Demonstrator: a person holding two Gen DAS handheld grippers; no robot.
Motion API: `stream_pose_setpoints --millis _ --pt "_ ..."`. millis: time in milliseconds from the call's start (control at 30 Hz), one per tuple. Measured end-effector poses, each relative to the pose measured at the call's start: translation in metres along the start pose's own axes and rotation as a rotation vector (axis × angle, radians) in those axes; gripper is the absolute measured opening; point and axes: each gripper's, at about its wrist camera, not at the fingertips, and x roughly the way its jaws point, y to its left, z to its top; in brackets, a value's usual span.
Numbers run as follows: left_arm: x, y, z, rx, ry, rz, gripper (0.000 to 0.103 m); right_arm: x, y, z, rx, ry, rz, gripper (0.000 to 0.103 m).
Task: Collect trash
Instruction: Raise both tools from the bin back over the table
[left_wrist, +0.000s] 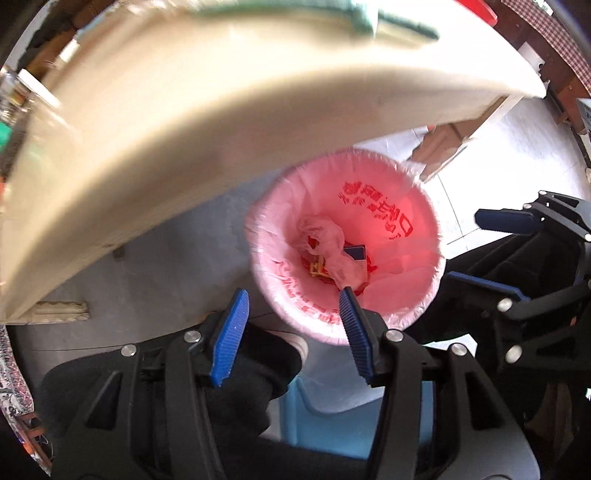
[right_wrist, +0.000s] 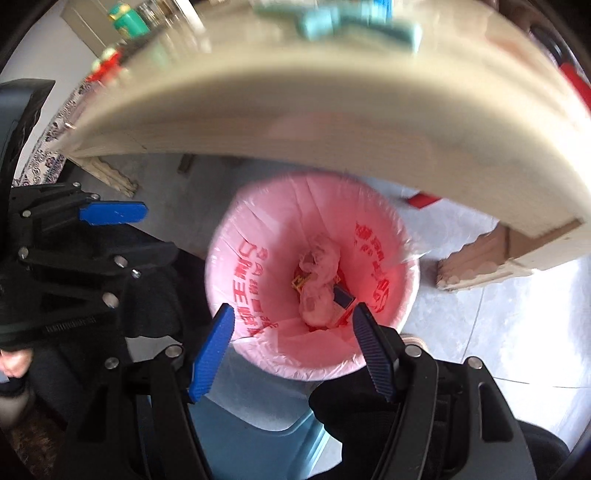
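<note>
- Your left gripper (left_wrist: 293, 328) hangs with its blue pads spread wide and nothing between them; one pad sits over the near rim of the bin, the other just outside it.
- Your right gripper (right_wrist: 291, 345) is likewise wide open and empty, its pads straddling the near rim from the other side. In the left view you can see it off to the right, beside the bin.
- Below both grippers sit a pale blue stool (right_wrist: 258, 435) and your dark-clothed legs, so mind them when you swing back out.
- The bin (left_wrist: 424, 295), lined with a pink bag printed in red, stands on the grey floor just beyond the pads. The collected trash lies at its bottom: a crumpled plastic bag (left_wrist: 327, 240), a small dark blue box (right_wrist: 341, 295) and some red and yellow wrappers.
- Judging by the empty pads above a filled bin, the drop looks done; the step now seems to be going back for more.
- Lift both grippers straight up before turning, so no pad snags the thin liner and pulls it off the rim.
- The table edge (left_wrist: 147, 147) overhangs just past the bin; rise clear of it rather than sweeping under.
- On the tabletop beyond, blurred teal pieces (right_wrist: 325, 22) may be the next pickup; I cannot tell what they are.
</note>
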Motion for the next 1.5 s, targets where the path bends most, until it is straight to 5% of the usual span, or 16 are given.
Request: stream_pose_setpoints --millis 267,333,567,967,1500 --pt "-0.116 0.026 0.016 -0.072 -0.194 0.092 0.059 -0.107 0.020 0.023 -0.044 -0.194 0.017 0.067" --pt "-0.138 0.027 0.020 -0.080 -0.241 0.110 0.060 -0.128 0.024 0.032 -0.057 -0.231 0.016 0.074" --pt "-0.190 0.028 0.030 -0.104 -0.338 0.114 0.065 -0.183 0.036 0.057 -0.090 -0.340 0.003 0.076" --pt "-0.203 0.044 0.047 -0.106 -0.357 0.112 0.065 -0.199 0.038 0.080 -0.104 -0.383 0.003 0.076" --pt "-0.171 0.067 0.125 -0.079 -0.309 0.098 0.065 -0.176 0.000 0.131 -0.077 -0.352 -0.019 0.076"
